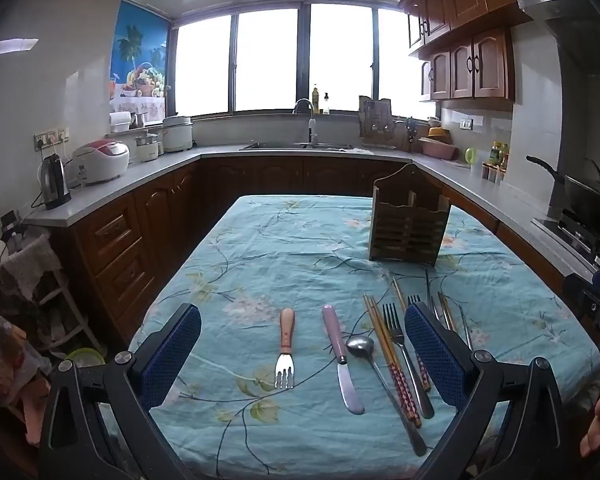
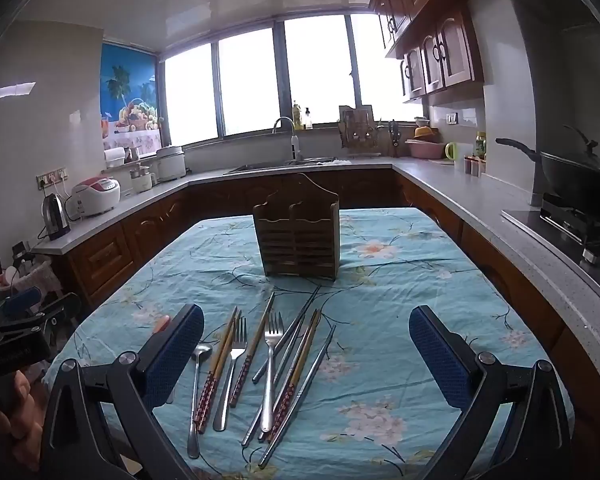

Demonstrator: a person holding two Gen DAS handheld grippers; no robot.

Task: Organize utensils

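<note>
Both tongs, left tongs (image 1: 302,336) and right tongs (image 2: 306,332), gape empty. Risk: overlapping chopsticks (image 2: 296,364) and forks (image 2: 271,360) invite multi-item grabs, missing wooden holder (image 2: 298,236).

Tablecloth (image 1: 284,240): printed cloth, matt, creased. Utensil holder (image 2: 298,236): slatted wood, dull finish. Spoon (image 1: 362,347) and forks (image 2: 270,360): polished metal, glossy. Small fork (image 1: 286,350): wooden handle, metal tines. Knife (image 1: 342,356): smooth lilac plastic-looking handle, metal blade. Gripper pads (image 2: 436,356): blue, dimpled texture.

clothed table (image 1: 260,248), utensils (image 2: 268,364), wooden caddy (image 2: 298,236)
</note>
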